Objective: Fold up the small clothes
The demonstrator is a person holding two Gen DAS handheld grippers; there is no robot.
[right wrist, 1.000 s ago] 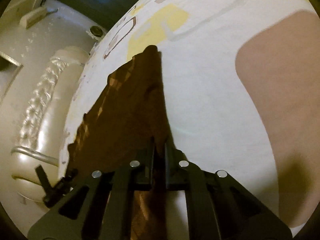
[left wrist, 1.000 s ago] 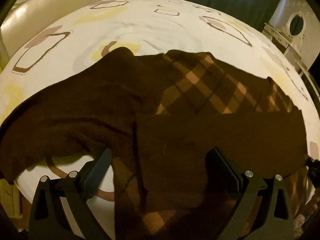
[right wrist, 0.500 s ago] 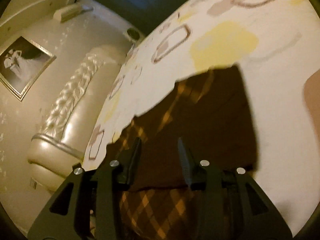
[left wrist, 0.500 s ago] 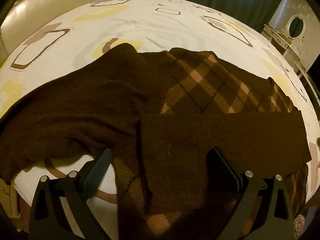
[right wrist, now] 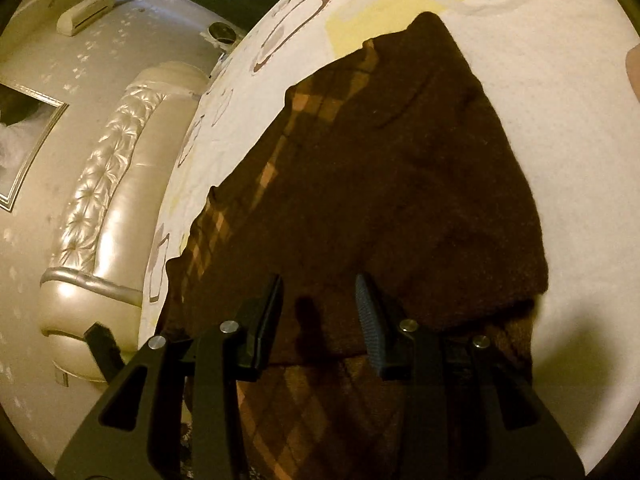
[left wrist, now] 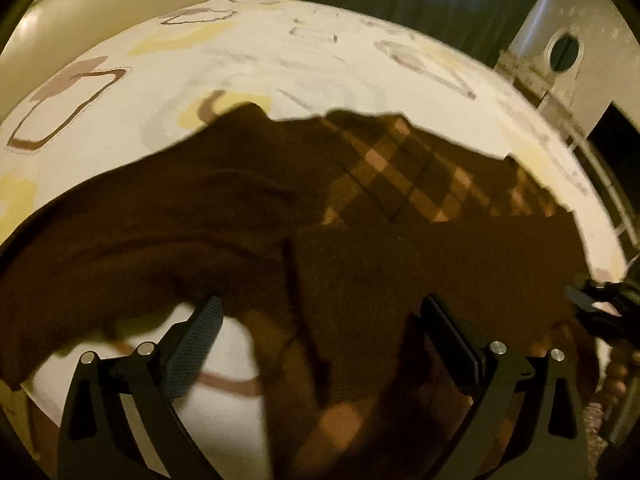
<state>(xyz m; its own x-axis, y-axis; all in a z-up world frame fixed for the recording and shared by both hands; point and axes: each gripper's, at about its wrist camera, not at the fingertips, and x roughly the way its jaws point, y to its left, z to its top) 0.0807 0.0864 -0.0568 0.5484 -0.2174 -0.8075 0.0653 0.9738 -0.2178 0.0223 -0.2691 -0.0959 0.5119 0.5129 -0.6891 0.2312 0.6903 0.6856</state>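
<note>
From the left wrist camera I see the dark brown knitted sweater with a tan diamond pattern [left wrist: 320,216] lying spread on the bed with the cream sheet printed in yellow and brown shapes [left wrist: 280,64]. One sleeve is laid across the sweater's body; the other trails off to the picture's left of it. My left gripper [left wrist: 320,336] hovers over the near hem of the sweater, jaws wide apart and gripping nothing. The other tool's black tip pokes in at the sweater's right edge.

From the right wrist camera, my right gripper [right wrist: 320,312] sits over the folded-in sleeve on the sweater, jaws parted and released, no cloth pinched between them.

To do this step well, I judge I should go for the loose sleeve on the sweater's far side, pinch it near the cuff, and lay it flat across the body without dragging the first fold.
</note>
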